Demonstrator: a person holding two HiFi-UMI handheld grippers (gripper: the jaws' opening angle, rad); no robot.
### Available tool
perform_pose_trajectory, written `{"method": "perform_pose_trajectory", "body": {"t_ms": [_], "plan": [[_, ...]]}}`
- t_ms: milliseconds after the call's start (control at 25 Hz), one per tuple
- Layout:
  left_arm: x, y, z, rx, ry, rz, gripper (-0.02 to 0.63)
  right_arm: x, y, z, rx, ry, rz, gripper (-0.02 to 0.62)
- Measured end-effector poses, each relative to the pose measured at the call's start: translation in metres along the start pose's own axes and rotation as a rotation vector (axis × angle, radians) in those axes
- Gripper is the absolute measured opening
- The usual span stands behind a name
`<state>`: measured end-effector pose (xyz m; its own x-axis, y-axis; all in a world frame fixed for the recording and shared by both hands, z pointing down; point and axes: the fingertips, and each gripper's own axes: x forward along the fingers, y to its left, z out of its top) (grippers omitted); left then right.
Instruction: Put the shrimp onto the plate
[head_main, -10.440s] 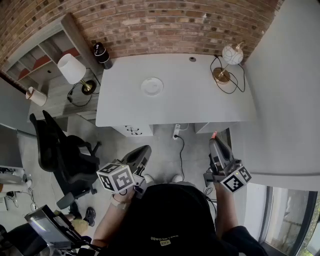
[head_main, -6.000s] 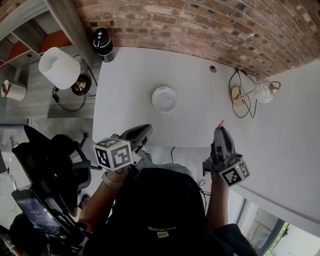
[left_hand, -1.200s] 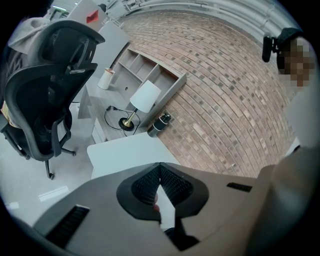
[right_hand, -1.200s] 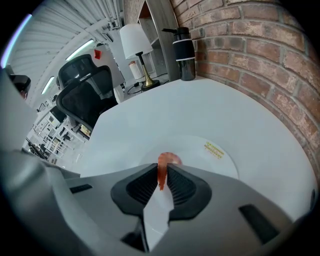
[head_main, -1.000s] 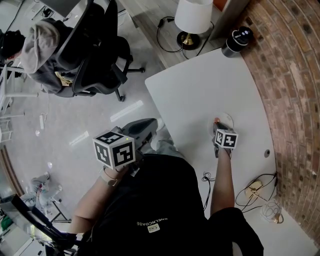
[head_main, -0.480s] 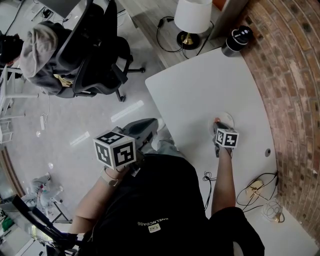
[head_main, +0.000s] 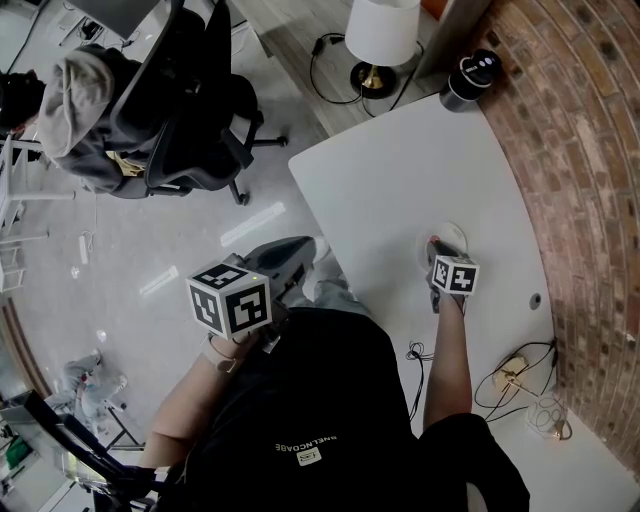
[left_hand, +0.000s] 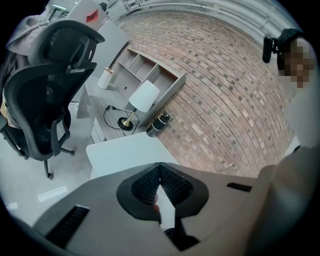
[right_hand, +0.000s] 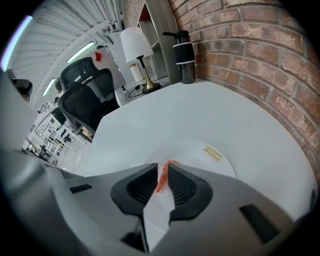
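Head view
- Counter (head_main: 400, 170): white top, running along the brick wall (head_main: 580, 150).
- Plate (head_main: 455, 235): small and white, sitting on the counter near the edge closest to the person.
- Right tool (head_main: 433, 246): reaching in over the plate, with its marker cube just behind.
- Shrimp (head_main: 432, 241): showing as a reddish speck at the tip of the right tool, over the plate.
- Left tool (head_main: 300, 250): hanging off the counter above the floor, well apart from the plate.
- Surroundings: a lamp (head_main: 382, 30) is standing past the far end of the counter, a black bottle (head_main: 468, 78) is sitting at the far corner, and an office chair (head_main: 190, 90) is standing on the floor.

Left gripper view
- Left tool (left_hand: 160, 167): jaws are pressing together at the tips, with nothing pinched between them.
- Aim: it is pointing over a corner of the counter (left_hand: 120, 152) toward the brick wall (left_hand: 225, 90).
- Background: the lamp (left_hand: 144, 96) and black bottle (left_hand: 161, 121) are standing beyond that corner, with the office chair (left_hand: 45, 100) at the left.

Right gripper view
- Right tool (right_hand: 162, 172): jaws are closing narrowly on the shrimp and pinching it between the pads.
- Shrimp (right_hand: 161, 181): an orange strip standing in the gap, its upper end poking past the tips.
- Plate (right_hand: 205, 160): lying directly under and ahead of the jaws; I cannot tell whether the shrimp is touching it.
- Counter (right_hand: 200, 110): stretching ahead to the black bottle (right_hand: 186, 50) against the brick wall (right_hand: 260, 55).
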<state>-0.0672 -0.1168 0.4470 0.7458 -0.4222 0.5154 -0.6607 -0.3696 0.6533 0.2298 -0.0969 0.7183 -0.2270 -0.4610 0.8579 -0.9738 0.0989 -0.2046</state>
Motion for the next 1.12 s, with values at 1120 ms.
{"method": "perform_pose_trajectory", "body": {"t_ms": [1120], "plan": [[0.040, -0.053, -0.012, 0.172, 0.216, -0.271, 0.003, -0.217, 0.018, 0.060, 0.130, -0.532, -0.186, 0.058]]}}
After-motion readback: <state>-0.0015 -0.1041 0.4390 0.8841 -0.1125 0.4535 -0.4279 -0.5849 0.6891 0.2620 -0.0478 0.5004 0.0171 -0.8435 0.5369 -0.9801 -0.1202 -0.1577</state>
